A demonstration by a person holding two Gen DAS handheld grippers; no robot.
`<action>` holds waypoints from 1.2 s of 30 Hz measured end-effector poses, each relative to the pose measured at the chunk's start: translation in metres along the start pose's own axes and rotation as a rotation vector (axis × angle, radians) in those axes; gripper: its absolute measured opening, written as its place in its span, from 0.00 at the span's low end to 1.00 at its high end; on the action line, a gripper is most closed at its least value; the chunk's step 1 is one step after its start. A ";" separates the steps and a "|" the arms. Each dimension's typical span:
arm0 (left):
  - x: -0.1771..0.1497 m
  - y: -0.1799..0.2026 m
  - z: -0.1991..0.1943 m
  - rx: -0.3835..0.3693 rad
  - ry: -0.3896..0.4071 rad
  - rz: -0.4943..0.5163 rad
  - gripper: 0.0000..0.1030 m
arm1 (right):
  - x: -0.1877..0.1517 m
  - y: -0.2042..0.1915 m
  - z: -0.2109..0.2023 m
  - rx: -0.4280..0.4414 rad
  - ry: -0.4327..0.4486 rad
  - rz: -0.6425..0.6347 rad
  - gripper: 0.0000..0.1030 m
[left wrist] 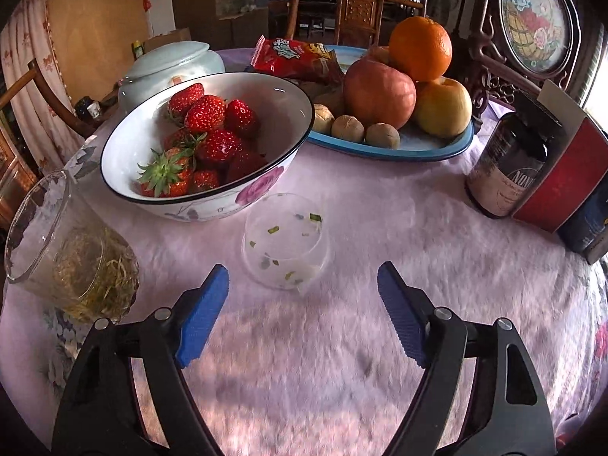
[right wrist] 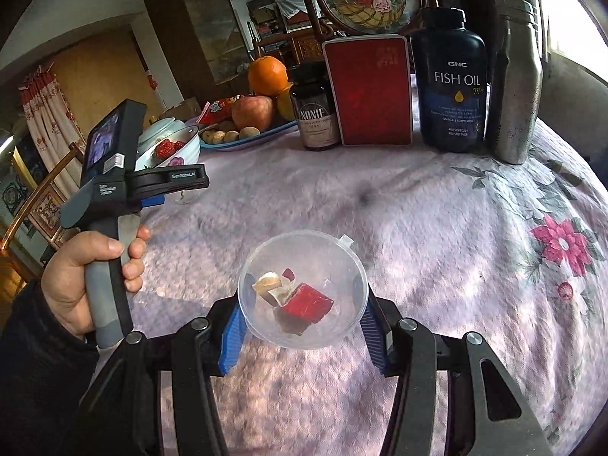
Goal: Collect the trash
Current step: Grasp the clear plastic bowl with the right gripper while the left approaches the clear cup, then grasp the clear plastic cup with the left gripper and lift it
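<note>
Left gripper (left wrist: pixel 302 285) spread wide above the pink tablecloth (left wrist: pixel 418 235), grasping nothing. Just ahead of the blue fingertips (left wrist: pixel 218 277), a small clear cup (left wrist: pixel 285 241) flecked with green scraps, standing free beside the strawberry bowl (left wrist: pixel 205 144). Right gripper (right wrist: pixel 302 326) clamped on a clear plastic bowl (right wrist: pixel 303 288) (red wrapper (right wrist: pixel 307 303) and peel bits inside), raised off the cloth between both pads.

A white bowl (left wrist: pixel 197 144) heaped with strawberries (left wrist: pixel 205 140) is seen at ten o'clock on the pink cloth (left wrist: pixel 399 228). A blue plate (left wrist: pixel 418 144) bearing an orange (left wrist: pixel 420 47) and an apple (left wrist: pixel 378 93) is set at one o'clock. A glass (left wrist: pixel 72 250) of steeped leaves stands at nine o'clock. A fish oil bottle (right wrist: pixel 450 79) and a red box (right wrist: pixel 370 91) are placed at twelve o'clock.
</note>
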State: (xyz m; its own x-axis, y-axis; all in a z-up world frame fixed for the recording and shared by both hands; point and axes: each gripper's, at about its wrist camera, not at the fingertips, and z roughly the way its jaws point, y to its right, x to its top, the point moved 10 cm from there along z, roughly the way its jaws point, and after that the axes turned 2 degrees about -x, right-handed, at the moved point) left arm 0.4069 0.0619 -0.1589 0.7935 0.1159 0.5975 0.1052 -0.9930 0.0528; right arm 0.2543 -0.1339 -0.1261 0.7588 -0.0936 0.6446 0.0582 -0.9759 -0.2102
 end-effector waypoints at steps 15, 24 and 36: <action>0.003 0.008 0.021 0.036 -0.027 0.030 0.46 | 0.009 0.013 -0.010 0.018 0.040 0.061 0.51; -0.029 0.045 -0.027 -0.047 -0.012 0.084 0.46 | 0.006 0.016 -0.006 0.032 0.027 0.081 0.51; -0.100 0.097 -0.124 -0.210 0.027 0.277 0.46 | -0.011 0.032 -0.022 -0.073 0.042 0.097 0.51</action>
State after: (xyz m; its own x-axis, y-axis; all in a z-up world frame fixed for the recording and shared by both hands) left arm 0.2639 -0.0490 -0.1144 0.7581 -0.1562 0.6332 -0.2398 -0.9696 0.0480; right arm 0.2337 -0.1688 -0.1239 0.7307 -0.1946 0.6544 -0.0626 -0.9736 -0.2196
